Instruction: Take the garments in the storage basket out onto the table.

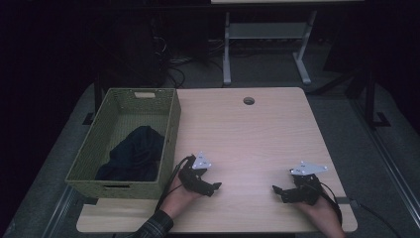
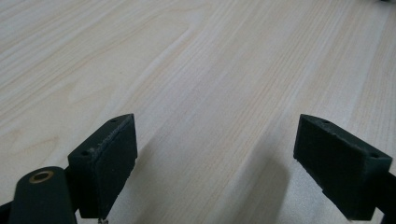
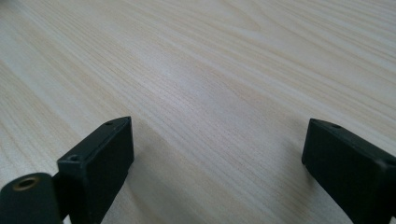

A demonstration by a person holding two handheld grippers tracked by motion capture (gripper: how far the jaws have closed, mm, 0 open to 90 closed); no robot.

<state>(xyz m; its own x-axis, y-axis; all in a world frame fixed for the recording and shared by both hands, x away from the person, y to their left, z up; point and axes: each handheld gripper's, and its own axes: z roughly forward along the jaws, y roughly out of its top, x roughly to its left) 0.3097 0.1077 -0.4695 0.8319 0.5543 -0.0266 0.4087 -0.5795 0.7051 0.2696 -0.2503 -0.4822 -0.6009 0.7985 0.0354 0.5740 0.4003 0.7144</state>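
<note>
We see a wooden table [image 1: 257, 134] bearing, along its left edge, a green woven basket [image 1: 168, 144]; inside the basket lies a dark cloth [image 1: 133, 153], bunched toward its near end. To the right of the basket, just beside its near corner, we find the left gripper [image 1: 214, 187] low over bare wood, its jaws spread wide with nothing between them. Well to the right of the basket, near the table's front right corner, we find the right gripper [image 1: 275, 190], jaws likewise wide apart over bare wood. The two grippers point toward each other.
</note>
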